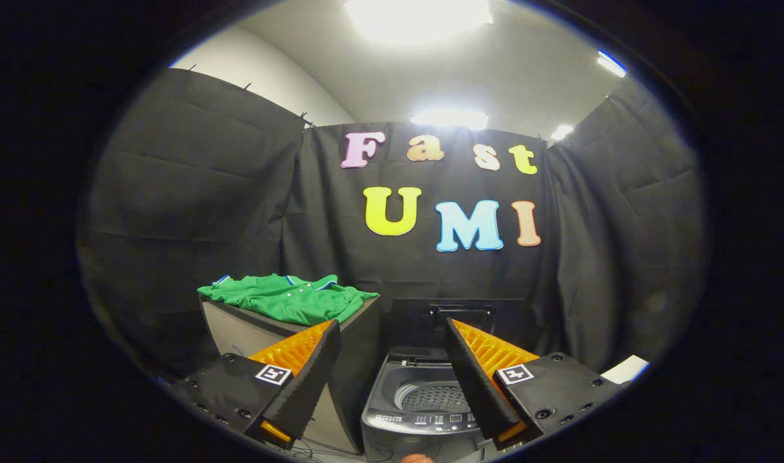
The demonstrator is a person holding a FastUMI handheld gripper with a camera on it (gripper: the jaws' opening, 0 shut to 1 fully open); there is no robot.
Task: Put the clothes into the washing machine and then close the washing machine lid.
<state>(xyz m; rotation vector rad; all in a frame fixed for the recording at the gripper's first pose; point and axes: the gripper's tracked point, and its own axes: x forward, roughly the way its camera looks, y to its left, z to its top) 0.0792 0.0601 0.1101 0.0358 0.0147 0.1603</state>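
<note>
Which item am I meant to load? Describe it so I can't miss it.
Start at the washing machine, lid up, seen between the open tongs. Beside it stands a grey box-like stand. The green shirt lies crumpled on top of it, beyond one finger: the only bright, soft thing there.

Green shirt [289,298], left of centre: soft knit cloth, matt, rumpled. Box [237,331] under it: smooth, flat grey face, material unclear. Washing machine [424,411], lower centre: grey plastic shell, slight sheen; perforated drum looks like metal; raised lid dark and glossy. Gripper [392,334] fingers spread apart, ridged rubbery-looking pads [494,350], matt housings. Booth wall [199,186]: matt creased cloth.
</note>
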